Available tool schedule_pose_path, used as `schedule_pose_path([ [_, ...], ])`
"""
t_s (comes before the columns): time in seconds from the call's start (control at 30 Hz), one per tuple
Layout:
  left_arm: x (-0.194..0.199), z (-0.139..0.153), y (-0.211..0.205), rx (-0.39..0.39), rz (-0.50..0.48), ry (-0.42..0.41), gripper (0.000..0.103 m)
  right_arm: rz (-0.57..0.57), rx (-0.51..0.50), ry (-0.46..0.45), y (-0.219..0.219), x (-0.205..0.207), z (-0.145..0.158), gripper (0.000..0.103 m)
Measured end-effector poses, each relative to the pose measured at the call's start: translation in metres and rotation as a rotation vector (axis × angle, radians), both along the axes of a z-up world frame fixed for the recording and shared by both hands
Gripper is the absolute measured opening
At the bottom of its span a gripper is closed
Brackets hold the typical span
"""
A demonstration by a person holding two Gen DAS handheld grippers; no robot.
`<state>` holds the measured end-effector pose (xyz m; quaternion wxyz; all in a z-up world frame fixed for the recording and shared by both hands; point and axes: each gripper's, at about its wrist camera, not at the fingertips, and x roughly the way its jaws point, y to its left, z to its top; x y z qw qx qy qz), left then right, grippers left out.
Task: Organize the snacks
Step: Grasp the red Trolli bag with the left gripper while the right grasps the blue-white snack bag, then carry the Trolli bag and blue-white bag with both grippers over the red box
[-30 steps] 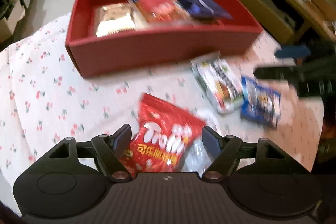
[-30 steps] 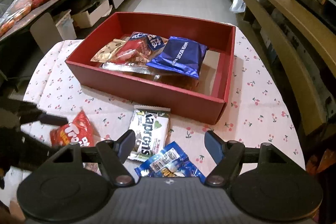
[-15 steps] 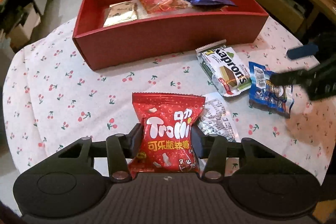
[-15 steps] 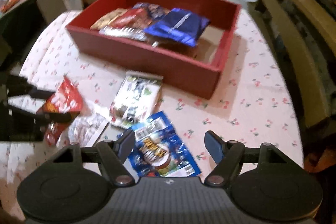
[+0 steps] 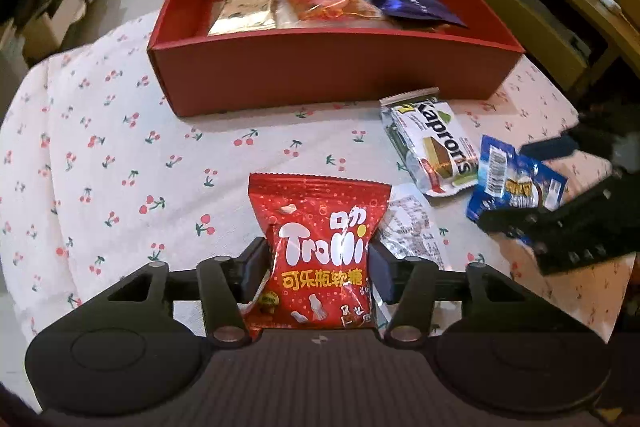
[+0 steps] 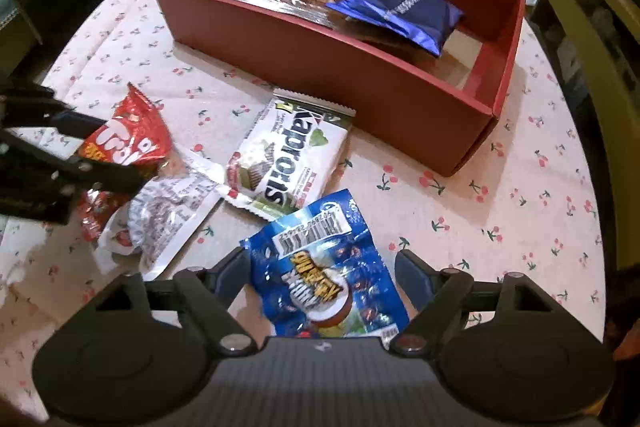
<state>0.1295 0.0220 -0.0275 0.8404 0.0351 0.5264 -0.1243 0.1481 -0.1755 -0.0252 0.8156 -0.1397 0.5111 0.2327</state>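
Note:
A red Trolli gummy bag [image 5: 320, 247] stands between the pads of my left gripper [image 5: 318, 267]. The pads touch both its sides while the jaws are opening. The right wrist view shows this bag [image 6: 128, 139] at the left, in the left gripper [image 6: 80, 155]. My right gripper [image 6: 322, 271] hangs low over a blue snack bag [image 6: 324, 267]. Its jaws are opening and stand clear of the bag on both sides. The red box [image 5: 320, 67] behind holds several packets.
A white Kaprons wafer pack [image 6: 288, 163] lies in front of the red box [image 6: 320, 67]. A crumpled silver-white packet [image 6: 168, 215] lies next to the red bag. The cherry-print tablecloth [image 5: 120, 147] covers a round table. Shelves and a bench stand beyond.
My left gripper closed in on the red bag, which went from lying tilted to upright between the fingers. My right gripper came down over the blue bag and its jaws widened.

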Motion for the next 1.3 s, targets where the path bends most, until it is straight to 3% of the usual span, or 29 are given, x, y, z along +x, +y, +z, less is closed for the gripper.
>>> schedule_pose_path([
  [0.07,0.001,-0.001,0.000,0.004,0.016,0.002,0.069,0.022,-0.020,0.013,0.003,-0.002,-0.001,0.095],
  [0.23,-0.003,-0.004,-0.007,0.081,0.023,-0.018,0.060,-0.007,-0.051,-0.014,0.009,-0.008,0.000,0.091],
  [0.33,-0.008,-0.002,-0.007,0.088,0.035,-0.027,0.056,-0.050,-0.051,-0.007,0.002,-0.012,0.002,0.090],
  [0.73,-0.031,0.012,-0.006,0.006,0.068,-0.025,0.055,-0.126,0.051,-0.038,-0.009,-0.034,0.030,0.090],
  [1.03,-0.045,0.016,-0.015,-0.003,0.054,-0.024,0.056,-0.156,0.067,-0.043,-0.003,-0.045,0.031,0.090],
  [1.3,-0.048,0.031,-0.023,-0.025,0.043,-0.072,0.056,-0.195,0.113,-0.090,-0.001,-0.051,0.049,0.090],
])
